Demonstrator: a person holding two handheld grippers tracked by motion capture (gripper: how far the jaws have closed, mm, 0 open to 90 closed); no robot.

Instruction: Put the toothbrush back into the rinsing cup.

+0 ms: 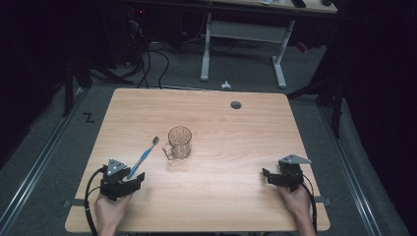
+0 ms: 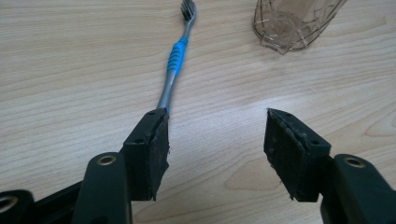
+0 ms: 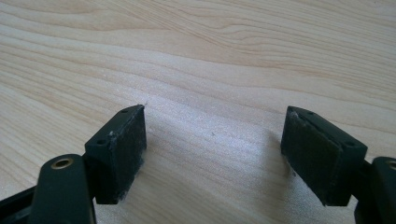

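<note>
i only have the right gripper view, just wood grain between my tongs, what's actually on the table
Observer: A blue and grey toothbrush lies on the table, over toward the left tongs.
Operator: anything else near it
Observer: A clear glass mug stands upright just right of the brush's bristle end, apart from it.
Operator: is the left one holding the brush
Observer: No. In the left gripper view its jaws stand open, and the handle end of the toothbrush runs behind one jaw, not between the two.
Operator: and where am i
Observer: The right tongs sit at the table's near right side, open, well away from both things.
</note>
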